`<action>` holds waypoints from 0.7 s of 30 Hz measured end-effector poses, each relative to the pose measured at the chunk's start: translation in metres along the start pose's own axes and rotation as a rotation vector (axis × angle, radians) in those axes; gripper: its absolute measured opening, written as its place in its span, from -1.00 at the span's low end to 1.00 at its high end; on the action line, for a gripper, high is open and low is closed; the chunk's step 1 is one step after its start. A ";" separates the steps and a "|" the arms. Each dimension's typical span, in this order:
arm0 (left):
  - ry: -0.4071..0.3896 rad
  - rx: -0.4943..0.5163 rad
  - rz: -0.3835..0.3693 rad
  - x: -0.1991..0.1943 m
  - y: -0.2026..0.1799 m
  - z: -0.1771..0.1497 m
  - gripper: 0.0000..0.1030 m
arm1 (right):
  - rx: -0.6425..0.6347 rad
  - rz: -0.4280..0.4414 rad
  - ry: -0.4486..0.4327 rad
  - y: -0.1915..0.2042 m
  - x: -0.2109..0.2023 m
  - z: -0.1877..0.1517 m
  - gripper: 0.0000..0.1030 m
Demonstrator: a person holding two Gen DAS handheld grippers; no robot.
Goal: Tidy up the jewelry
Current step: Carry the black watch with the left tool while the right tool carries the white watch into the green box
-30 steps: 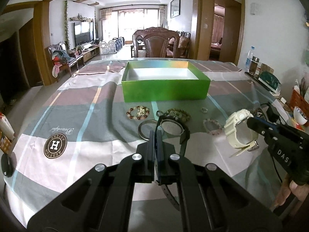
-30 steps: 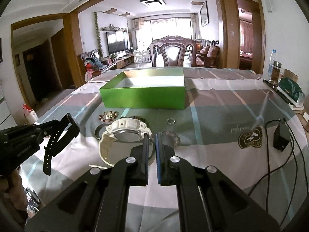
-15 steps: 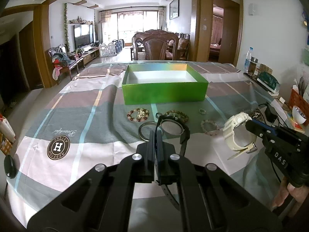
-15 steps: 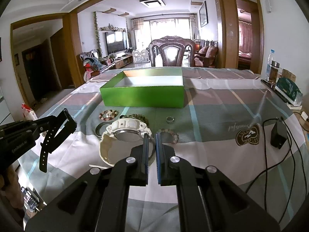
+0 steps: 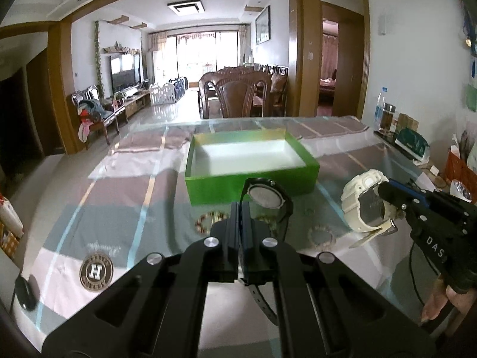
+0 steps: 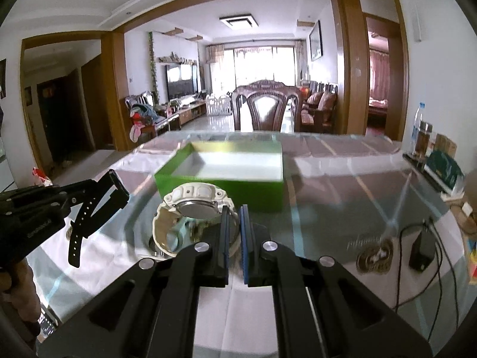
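- Both watches now hang higher than a second ago: each was level with the beads lying on the tabletop, and each now shows against the front wall of the green box.
- Left tool [image 5: 241, 208] is clamped tight on the strap of the black watch [image 5: 266, 198]; the watch's round back faces the camera and the loose end of the strap dangles below the fingers.
- Right tool [image 6: 234, 217] is closed on the band of the white watch [image 6: 193, 205], its metal case back toward the camera, the pale strap curling down to the left.
- From the left wrist view the white watch hangs to the right, pinched at the tip of the right tool, with part of a hand [image 5: 441, 301] showing beneath that tool.
- From the right wrist view the black watch hangs at far left with its perforated strap hanging down.
- Green box [image 5: 250, 185] sits open on the tabletop [image 5: 104, 208] beyond both watches, white inside, nothing visible in it.
- Several bead bracelets lie on the tabletop in front of the box: a reddish one [image 5: 208, 222] just left of the left tool and a pale one [image 5: 322, 235] to its right; both are blurred.
- A black adapter [image 6: 421, 249] with its cable lies on the right side of the tabletop, well apart from the jewelry.
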State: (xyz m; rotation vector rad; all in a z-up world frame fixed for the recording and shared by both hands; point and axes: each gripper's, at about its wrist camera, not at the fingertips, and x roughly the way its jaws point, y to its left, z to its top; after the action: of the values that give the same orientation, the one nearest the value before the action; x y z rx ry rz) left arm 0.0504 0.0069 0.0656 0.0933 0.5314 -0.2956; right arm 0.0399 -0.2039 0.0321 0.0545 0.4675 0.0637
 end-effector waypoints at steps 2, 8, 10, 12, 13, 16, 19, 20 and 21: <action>-0.009 0.004 -0.004 0.002 0.000 0.008 -0.96 | 0.001 0.000 -0.007 -0.001 0.002 0.006 -0.86; -0.017 0.011 -0.013 0.015 0.001 0.028 -0.96 | -0.001 0.004 -0.007 -0.004 0.017 0.021 -0.86; -0.020 0.009 -0.013 0.020 0.003 0.036 -0.96 | -0.007 0.003 -0.012 -0.004 0.023 0.030 -0.86; -0.026 0.012 -0.003 0.026 0.005 0.045 -0.96 | -0.014 0.002 -0.016 -0.004 0.032 0.042 -0.86; -0.030 0.021 0.005 0.031 0.006 0.052 -0.96 | -0.012 0.008 -0.013 -0.004 0.037 0.047 -0.86; -0.039 0.041 0.011 0.045 0.006 0.069 -0.96 | -0.003 0.030 -0.001 -0.009 0.059 0.067 -0.86; -0.024 0.040 -0.004 0.067 0.006 0.087 -0.96 | 0.002 0.026 0.004 -0.016 0.082 0.086 -0.86; -0.018 0.038 -0.006 0.074 0.006 0.091 -0.96 | 0.007 0.028 0.007 -0.017 0.091 0.093 -0.86; -0.011 0.035 -0.007 0.082 0.006 0.095 -0.96 | 0.013 0.033 0.014 -0.018 0.098 0.097 -0.86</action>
State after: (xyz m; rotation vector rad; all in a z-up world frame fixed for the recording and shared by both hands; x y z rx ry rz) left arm 0.1655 -0.0240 0.1057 0.1238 0.5156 -0.3126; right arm 0.1714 -0.2185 0.0732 0.0750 0.4807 0.0938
